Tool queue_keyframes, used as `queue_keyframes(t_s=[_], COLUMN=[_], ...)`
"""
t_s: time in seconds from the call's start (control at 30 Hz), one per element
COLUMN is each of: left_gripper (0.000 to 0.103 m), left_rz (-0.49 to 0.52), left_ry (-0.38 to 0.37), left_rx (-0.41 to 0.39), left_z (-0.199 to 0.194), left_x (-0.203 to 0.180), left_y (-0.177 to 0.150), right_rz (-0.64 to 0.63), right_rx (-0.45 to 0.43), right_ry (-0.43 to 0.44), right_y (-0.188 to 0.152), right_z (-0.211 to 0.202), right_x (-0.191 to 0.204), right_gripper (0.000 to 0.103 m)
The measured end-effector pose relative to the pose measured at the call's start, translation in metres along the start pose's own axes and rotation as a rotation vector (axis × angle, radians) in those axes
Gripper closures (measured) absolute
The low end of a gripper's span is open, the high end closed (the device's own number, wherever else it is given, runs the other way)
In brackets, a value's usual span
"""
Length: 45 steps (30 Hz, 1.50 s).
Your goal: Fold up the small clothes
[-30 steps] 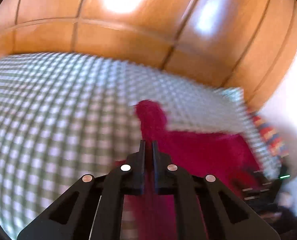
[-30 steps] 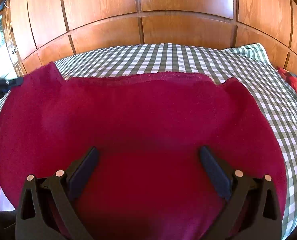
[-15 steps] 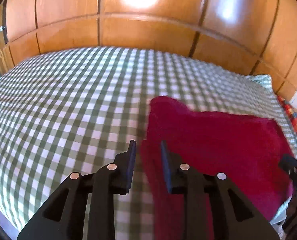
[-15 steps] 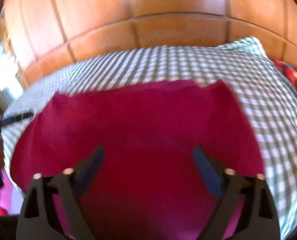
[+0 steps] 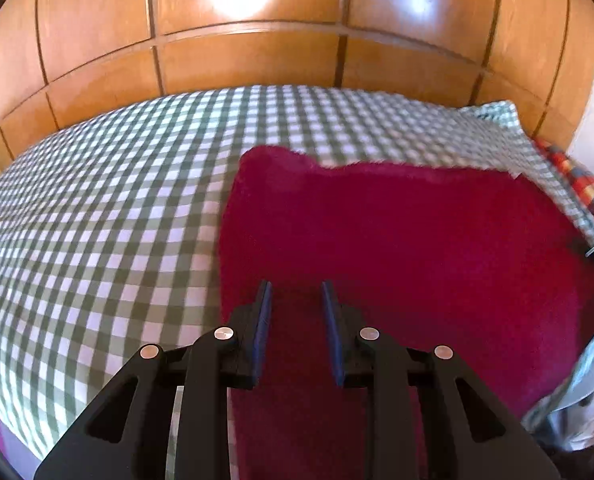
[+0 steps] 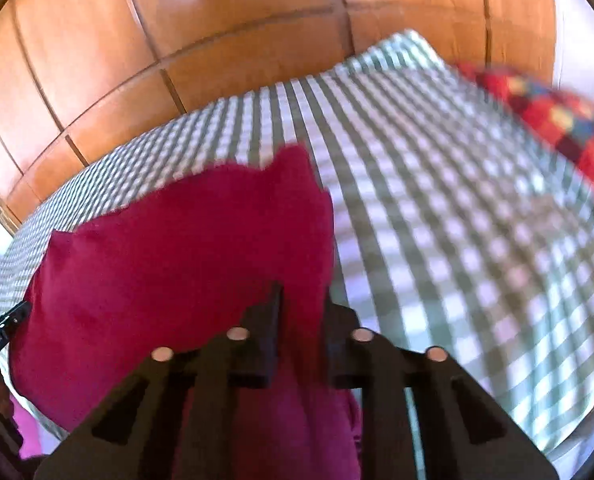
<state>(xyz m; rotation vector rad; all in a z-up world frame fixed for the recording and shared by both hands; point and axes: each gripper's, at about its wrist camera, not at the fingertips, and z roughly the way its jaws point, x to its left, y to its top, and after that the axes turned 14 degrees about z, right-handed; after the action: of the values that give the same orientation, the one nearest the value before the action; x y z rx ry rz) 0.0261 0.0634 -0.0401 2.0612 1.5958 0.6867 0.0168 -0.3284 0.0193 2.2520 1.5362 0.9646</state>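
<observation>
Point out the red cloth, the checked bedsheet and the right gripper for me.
red cloth [image 5: 397, 240]: left wrist view, middle of its flat top.
checked bedsheet [image 5: 109, 216]: left wrist view, bare part left of the cloth.
right gripper [image 6: 301, 300]: right wrist view, between the fingertips.

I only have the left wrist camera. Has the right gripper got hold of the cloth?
Observer: Yes. The right gripper is shut on the cloth, at its right edge, with bare sheet just beyond the fingers.
Operator: Okay. Anything else near that cloth that I'm missing?
Observer: Some pink fabric shows past the cloth's near left corner, at the edge of the bed.
</observation>
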Motion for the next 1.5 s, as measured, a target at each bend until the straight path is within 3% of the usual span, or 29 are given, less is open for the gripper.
queue_keyframes(t_s=[0.07,0.17,0.3,0.4,0.47,0.57,0.63,0.73,0.9,0.97,1.03,1.17,1.5], left_gripper=[0.078,0.078,0.078,0.078,0.078,0.078,0.078,0.078,0.078,0.062,0.059,0.053,0.053], left_rz=[-0.023,-0.042,-0.044,-0.066,-0.060,-0.055,-0.045,-0.034,-0.015,-0.013,-0.010,0.007,0.011], left_ry=[-0.008,-0.003,0.003,-0.006,0.007,0.012,0.026,0.029,0.042,0.039,0.036,0.037,0.035], left_rx=[0.021,0.012,0.008,-0.042,-0.053,-0.054,-0.058,-0.058,-0.044,-0.042,-0.048,-0.048,-0.044], left_z=[0.009,0.013,0.008,-0.012,-0.018,-0.023,-0.025,-0.025,-0.023,-0.021,-0.020,-0.015,-0.011], left_x=[0.006,0.008,0.007,0.007,0.004,0.000,-0.004,-0.008,-0.010,-0.009,-0.009,-0.013,-0.012], left_y=[-0.004,-0.007,-0.006,-0.005,-0.005,-0.010,-0.012,-0.010,-0.011,-0.010,-0.010,-0.009,-0.010], right_rz=[0.029,0.020,0.054,0.059,0.057,0.007,-0.017,-0.079,-0.149,-0.169,-0.178,-0.156,-0.161], right_rx=[0.004,0.095,0.075,0.065,0.047,-0.063,-0.074,-0.018,0.067,0.079,0.093,0.093,0.073], right_ry=[-0.006,-0.064,-0.043,-0.077,-0.090,-0.109,-0.053,0.008,-0.023,-0.074,-0.106,-0.098,-0.089], right_y=[0.009,-0.004,-0.009,-0.007,-0.001,0.012,0.016,0.015,-0.004,-0.005,-0.004,0.002,0.001], right_z=[0.004,0.035,0.032,0.027,0.020,-0.005,-0.009,0.007,0.045,0.063,0.078,0.090,0.083], right_x=[-0.006,-0.016,-0.019,-0.022,-0.020,-0.004,0.010,0.039,0.068,0.069,0.066,0.058,0.060], right_gripper=[0.096,0.095,0.092,0.075,0.056,0.051,0.044,0.044,0.041,0.041,0.038,0.033,0.031])
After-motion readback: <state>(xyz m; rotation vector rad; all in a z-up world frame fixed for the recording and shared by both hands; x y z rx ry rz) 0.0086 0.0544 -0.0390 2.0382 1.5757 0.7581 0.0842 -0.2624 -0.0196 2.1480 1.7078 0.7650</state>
